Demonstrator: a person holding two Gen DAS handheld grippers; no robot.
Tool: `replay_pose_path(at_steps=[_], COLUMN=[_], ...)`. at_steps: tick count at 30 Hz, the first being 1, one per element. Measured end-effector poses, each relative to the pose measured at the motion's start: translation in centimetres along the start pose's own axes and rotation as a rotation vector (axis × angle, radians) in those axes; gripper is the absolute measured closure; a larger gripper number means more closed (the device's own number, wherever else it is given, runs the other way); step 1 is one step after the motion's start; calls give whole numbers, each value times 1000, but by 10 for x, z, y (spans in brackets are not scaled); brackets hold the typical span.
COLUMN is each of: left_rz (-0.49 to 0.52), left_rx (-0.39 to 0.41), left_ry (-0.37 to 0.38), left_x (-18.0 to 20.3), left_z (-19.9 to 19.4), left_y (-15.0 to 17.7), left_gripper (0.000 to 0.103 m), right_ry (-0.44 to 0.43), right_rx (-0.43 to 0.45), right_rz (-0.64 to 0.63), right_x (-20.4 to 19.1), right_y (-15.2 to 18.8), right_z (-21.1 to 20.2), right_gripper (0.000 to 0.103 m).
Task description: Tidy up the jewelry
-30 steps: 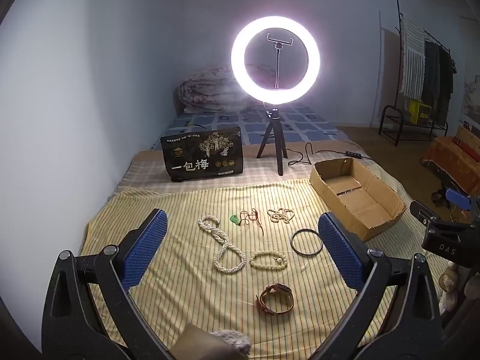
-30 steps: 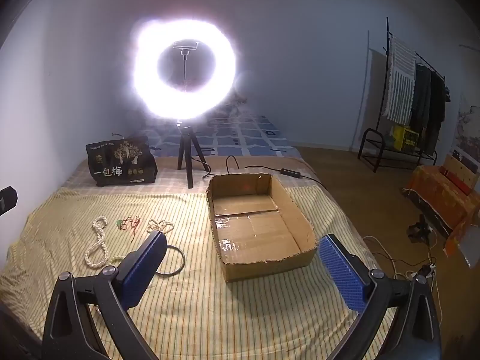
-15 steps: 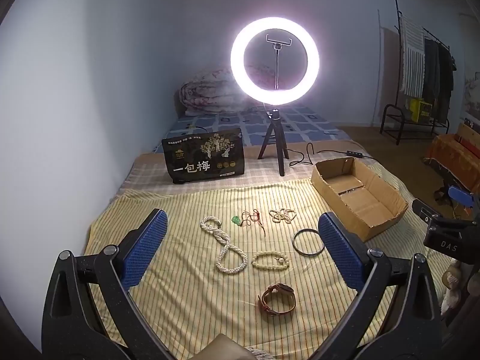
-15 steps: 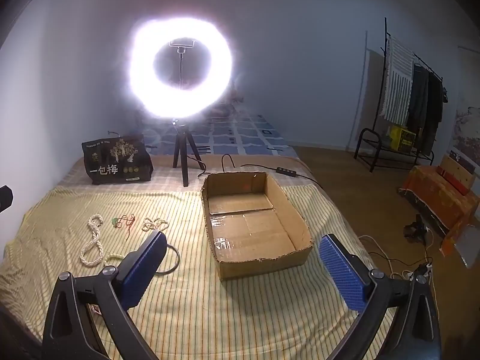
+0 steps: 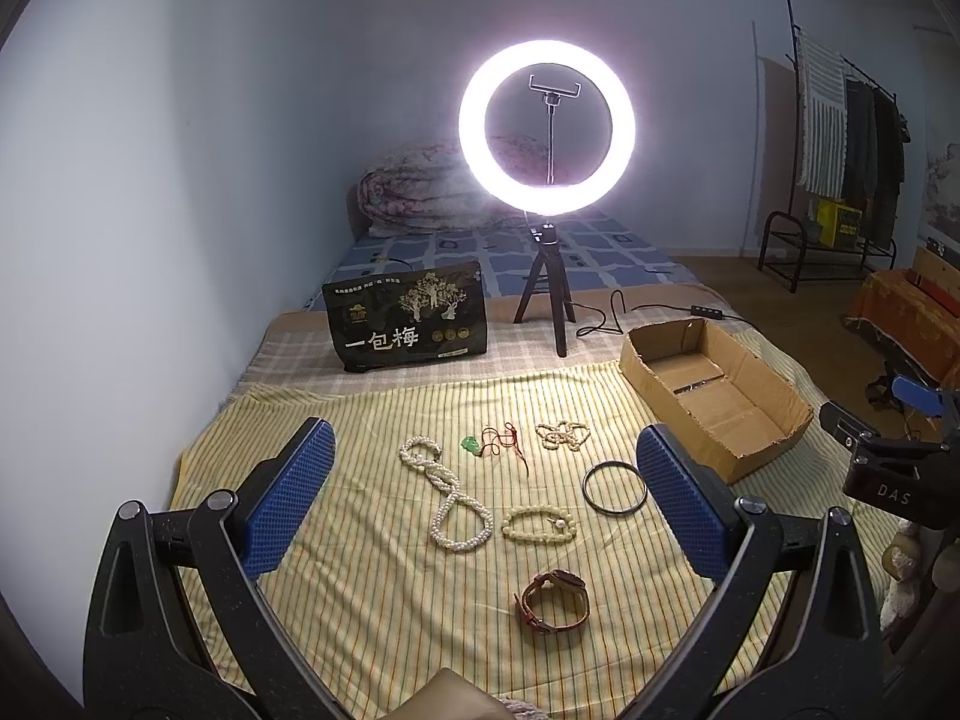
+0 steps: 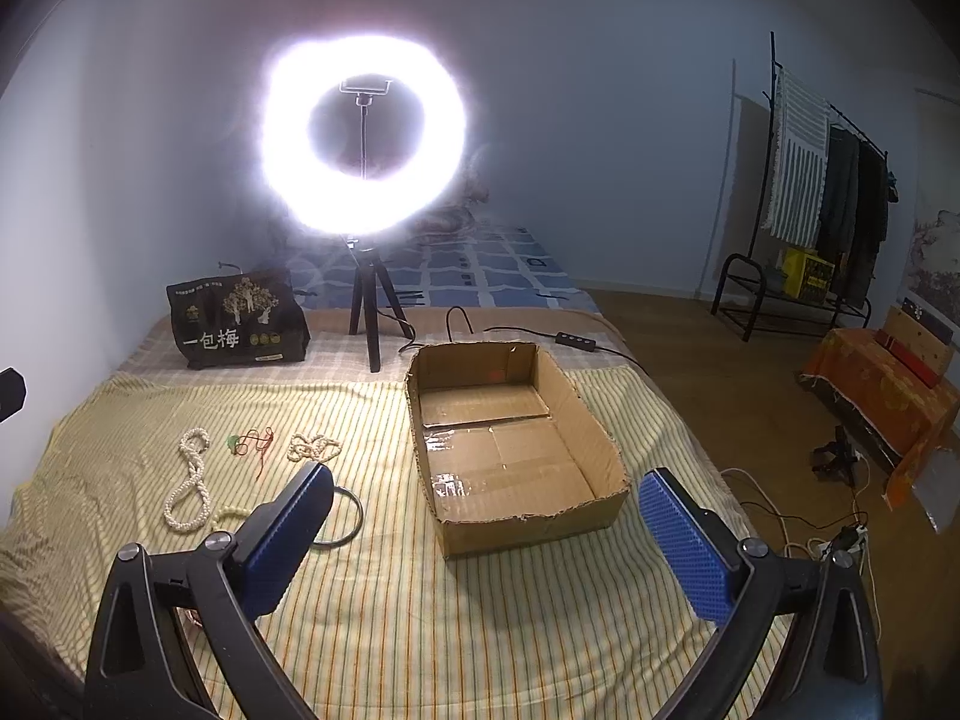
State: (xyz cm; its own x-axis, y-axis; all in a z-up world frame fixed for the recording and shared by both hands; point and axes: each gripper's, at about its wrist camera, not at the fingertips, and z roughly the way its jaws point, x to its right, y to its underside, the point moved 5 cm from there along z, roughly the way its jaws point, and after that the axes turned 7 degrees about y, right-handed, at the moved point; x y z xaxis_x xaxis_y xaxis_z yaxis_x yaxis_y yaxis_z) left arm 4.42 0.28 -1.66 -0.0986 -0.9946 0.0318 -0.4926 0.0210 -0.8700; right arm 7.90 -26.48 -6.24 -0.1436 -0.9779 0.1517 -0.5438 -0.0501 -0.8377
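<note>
Jewelry lies on a yellow striped cloth: a long pearl necklace, a pale bead bracelet, a black ring bangle, a brown leather watch, a green pendant on red cord and a small bead string. An open, empty cardboard box sits to their right. My left gripper is open and empty, held above the jewelry. My right gripper is open and empty, in front of the box. The necklace and bangle also show in the right wrist view.
A lit ring light on a tripod stands behind the cloth with a cable running right. A black printed bag stands at the back left. A wall lies to the left. A clothes rack stands on the floor at right.
Both grippers have drifted slightly; the view has shifted a little and the jewelry sits a bit farther off. Nothing has been picked up and both stay open.
</note>
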Motion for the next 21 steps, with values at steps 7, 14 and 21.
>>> replay_pose_path(at_steps=[7, 14, 21], left_rz=[0, 0, 1], left_rx=[10, 13, 14], left_ry=[-3, -2, -3], left_x=[1, 1, 2], left_z=[-2, -2, -3], left_y=[0, -1, 0], left_gripper=[1, 1, 1], right_ry=[3, -2, 0], right_rx=[1, -4, -5], right_rz=[-1, -3, -5], right_x=[-1, -2, -1], right_y=[0, 1, 1], right_z=[0, 0, 1], right_gripper=[0, 0, 0])
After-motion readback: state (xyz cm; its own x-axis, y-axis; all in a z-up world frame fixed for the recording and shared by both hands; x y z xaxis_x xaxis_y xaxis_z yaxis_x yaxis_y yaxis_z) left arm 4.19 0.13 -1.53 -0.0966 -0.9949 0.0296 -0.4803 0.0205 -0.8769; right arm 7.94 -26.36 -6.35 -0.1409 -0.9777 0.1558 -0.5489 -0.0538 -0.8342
